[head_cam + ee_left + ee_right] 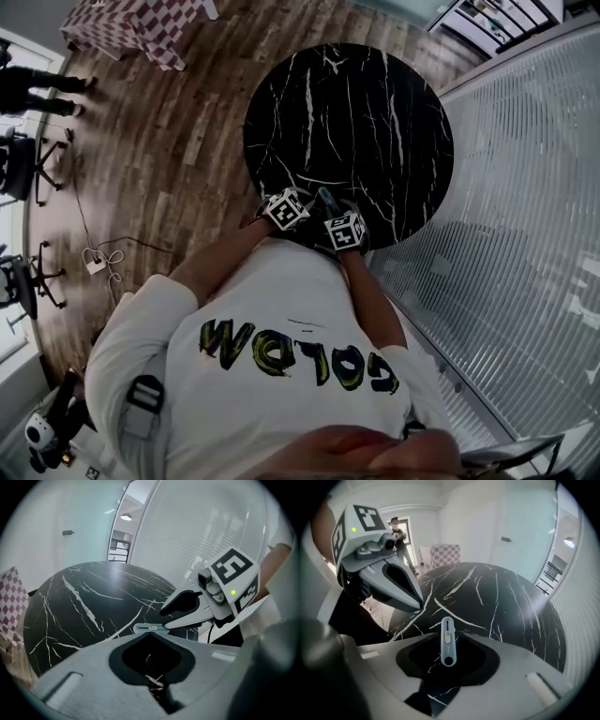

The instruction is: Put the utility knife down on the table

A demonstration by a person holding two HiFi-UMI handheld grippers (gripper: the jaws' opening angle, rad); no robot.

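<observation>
The utility knife (447, 641), a slim pale grey-blue one with a slider, lies flat on the round black marble table (501, 602) near its front edge. My right gripper (446, 638) hovers over it, open, with the knife showing in the gap between the jaws and untouched by the pads. In the left gripper view the knife (152, 628) lies just past my left gripper (150, 637), whose jaw tips meet with nothing between them. The right gripper's fingers (183, 606) hang just above the knife. In the head view both marker cubes (286, 208) (345, 230) sit side by side at the table's near rim (281, 178).
A red-and-white checkered cloth (141, 23) stands beyond the table on the wooden floor. Office chairs (28, 169) and a cable (98, 258) are at the left. A glass wall with blinds (525, 187) runs along the right. A person (398, 531) stands in a doorway.
</observation>
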